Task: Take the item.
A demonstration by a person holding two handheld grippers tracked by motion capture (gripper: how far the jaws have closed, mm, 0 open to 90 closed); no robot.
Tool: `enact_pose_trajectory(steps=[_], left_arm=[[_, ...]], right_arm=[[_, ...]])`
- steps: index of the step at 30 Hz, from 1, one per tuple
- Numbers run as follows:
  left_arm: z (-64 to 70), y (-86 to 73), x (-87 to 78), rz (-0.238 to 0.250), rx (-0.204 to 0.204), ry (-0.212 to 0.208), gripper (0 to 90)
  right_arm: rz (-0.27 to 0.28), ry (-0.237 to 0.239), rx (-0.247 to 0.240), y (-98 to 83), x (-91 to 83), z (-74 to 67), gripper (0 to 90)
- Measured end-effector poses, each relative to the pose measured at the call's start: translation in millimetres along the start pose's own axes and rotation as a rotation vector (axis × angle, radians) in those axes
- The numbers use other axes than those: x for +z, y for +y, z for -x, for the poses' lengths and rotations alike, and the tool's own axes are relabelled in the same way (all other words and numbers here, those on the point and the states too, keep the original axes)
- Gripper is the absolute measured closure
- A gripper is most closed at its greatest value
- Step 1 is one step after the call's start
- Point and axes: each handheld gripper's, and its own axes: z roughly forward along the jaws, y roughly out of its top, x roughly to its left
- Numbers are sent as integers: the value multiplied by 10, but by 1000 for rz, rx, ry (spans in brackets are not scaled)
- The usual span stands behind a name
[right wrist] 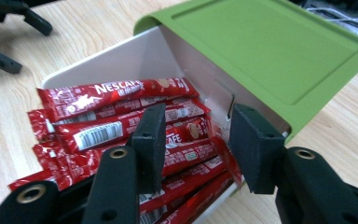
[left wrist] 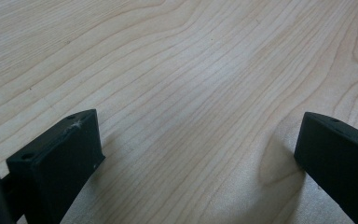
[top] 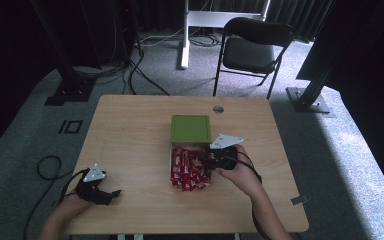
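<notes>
Looking from the high view, the right tongs [top: 206, 159] dip into the white box [top: 170, 150] of red sachets [top: 187, 170], its green lid [top: 191, 128] slid back for access. Left tongs [left wrist: 196, 158], their own view, rest apart over bare surface [left wrist: 177, 70], waiting. Right gripper view: jaws part-closed, straddling a sachet [right wrist: 186, 135], pads not yet pressing.

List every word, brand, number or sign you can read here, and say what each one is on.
"NESCAFE" – white letters on the top red sachet in the white box.
"AFE" – the end of the same brand name on a lower sachet, the rest hidden behind a jaw of the right gripper.
Barcode label on another sachet: digits too small to read.
Green lid: no text.
</notes>
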Motion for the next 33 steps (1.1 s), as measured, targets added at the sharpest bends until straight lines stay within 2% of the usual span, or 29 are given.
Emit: enact_pose_trajectory(steps=[9, 13, 20, 23, 26, 33], left_arm=[[-1, 0, -1, -1, 1, 0, 15], [-1, 0, -1, -1, 1, 0, 15], [-1, 0, -1, -1, 0, 0, 15], [0, 0, 0, -1, 1, 0, 15], [-1, 0, -1, -1, 1, 0, 15], [-1, 0, 0, 0, 0, 0, 15]], right_arm=[[-73, -20, -38, 23, 149, -6, 627], [-129, -38, -58, 24, 220, -14, 640], [-169, -49, -56, 34, 304, -4, 715], [-185, -66, -52, 35, 301, 15, 803], [-184, -55, -41, 37, 277, 11, 817], [-124, -44, 10, 16, 154, 32, 820]])
